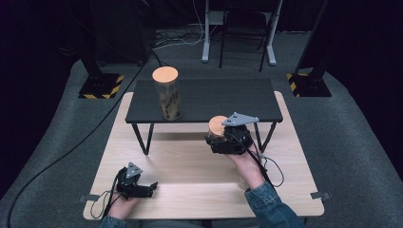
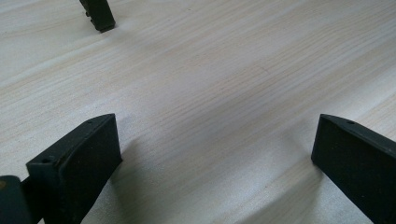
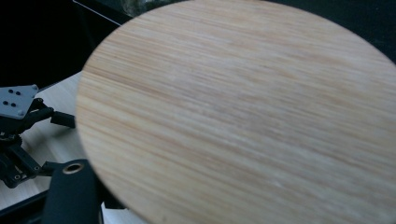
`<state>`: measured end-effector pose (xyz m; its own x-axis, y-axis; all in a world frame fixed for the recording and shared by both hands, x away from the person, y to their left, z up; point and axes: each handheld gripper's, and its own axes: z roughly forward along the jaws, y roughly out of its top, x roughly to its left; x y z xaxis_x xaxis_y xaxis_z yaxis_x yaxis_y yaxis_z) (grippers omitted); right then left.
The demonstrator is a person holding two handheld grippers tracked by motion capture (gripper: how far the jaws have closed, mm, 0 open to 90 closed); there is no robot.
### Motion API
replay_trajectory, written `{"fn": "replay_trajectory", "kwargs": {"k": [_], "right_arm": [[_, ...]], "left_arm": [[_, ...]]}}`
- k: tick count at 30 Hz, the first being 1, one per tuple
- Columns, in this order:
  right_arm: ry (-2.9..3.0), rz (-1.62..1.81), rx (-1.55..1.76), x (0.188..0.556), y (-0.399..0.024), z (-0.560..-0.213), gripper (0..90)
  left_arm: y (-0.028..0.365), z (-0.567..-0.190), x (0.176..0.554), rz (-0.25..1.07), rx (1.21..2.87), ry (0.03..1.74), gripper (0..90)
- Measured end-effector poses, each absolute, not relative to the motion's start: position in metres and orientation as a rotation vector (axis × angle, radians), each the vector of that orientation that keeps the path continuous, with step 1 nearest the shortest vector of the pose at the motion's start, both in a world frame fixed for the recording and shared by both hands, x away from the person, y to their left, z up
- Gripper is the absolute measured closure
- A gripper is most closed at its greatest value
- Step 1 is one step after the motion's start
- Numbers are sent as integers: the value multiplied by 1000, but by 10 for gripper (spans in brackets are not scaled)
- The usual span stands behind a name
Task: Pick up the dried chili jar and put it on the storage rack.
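**Wooden-lidded jar held above the pale worktop**

A jar [image 1: 218,130] with a round, fine-grained wooden lid [image 3: 243,116] is clamped in the right hand-held gripper [image 1: 223,140] above the light-wood worktop [image 1: 190,166]. The left hand-held gripper [image 2: 210,163] is rested there, its matte black jaws spread wide and empty.

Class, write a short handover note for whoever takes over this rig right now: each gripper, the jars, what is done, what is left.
Right gripper: shut on the small wooden-lidded jar, held above the light table just in front of the dark shelf.
Left gripper: open, holding nothing, low over the light table near its front edge.
Tall jar: standing on the shelf's left part.
Done: small jar gripped.
Left: probably setting it on the shelf.
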<state>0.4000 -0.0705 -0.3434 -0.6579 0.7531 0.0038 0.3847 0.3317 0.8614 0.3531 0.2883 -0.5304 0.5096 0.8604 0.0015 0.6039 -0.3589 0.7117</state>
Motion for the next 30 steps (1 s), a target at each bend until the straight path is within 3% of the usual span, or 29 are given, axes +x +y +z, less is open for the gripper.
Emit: {"fn": "replay_trajectory", "kwargs": {"k": [30], "right_arm": [[2179,1268,992,413,-67,-312,245]], "left_arm": [[288,-530,353,500,2092,1192,11]]}}
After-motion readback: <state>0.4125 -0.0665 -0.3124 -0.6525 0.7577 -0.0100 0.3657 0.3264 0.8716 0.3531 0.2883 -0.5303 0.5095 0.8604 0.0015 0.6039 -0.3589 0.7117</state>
